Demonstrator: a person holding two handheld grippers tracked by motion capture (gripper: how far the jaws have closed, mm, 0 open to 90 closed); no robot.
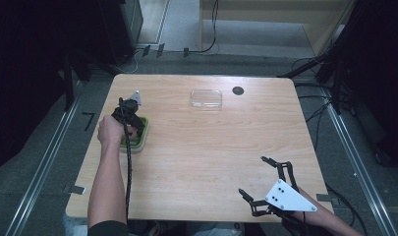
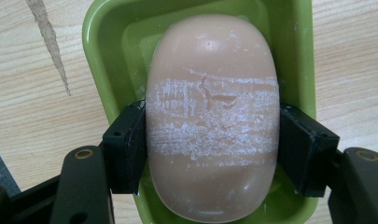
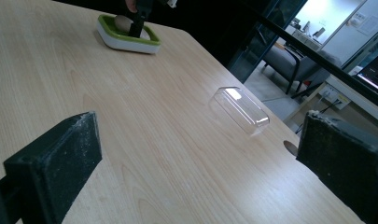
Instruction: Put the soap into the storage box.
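Note:
A tan oval bar of soap (image 2: 212, 126), scuffed white across its middle, lies in a green soap dish (image 2: 107, 51) with a white base. My left gripper (image 2: 212, 149) is shut on the soap, one black pad (image 2: 126, 149) pressing each long side. From above, the left gripper (image 1: 130, 123) points down into the dish (image 1: 142, 135) at the table's left. In the right gripper view the dish (image 3: 128, 39) and soap (image 3: 122, 22) sit far off. My right gripper (image 1: 255, 179) rests open near the front right edge with nothing between its pads (image 3: 60, 163).
A clear plastic lid (image 1: 206, 99) lies at the back middle of the wooden table (image 1: 211, 157); the right gripper view also has the lid (image 3: 240, 109). A round cable hole (image 1: 238, 90) sits beside it. Dark stands and cables ring the table.

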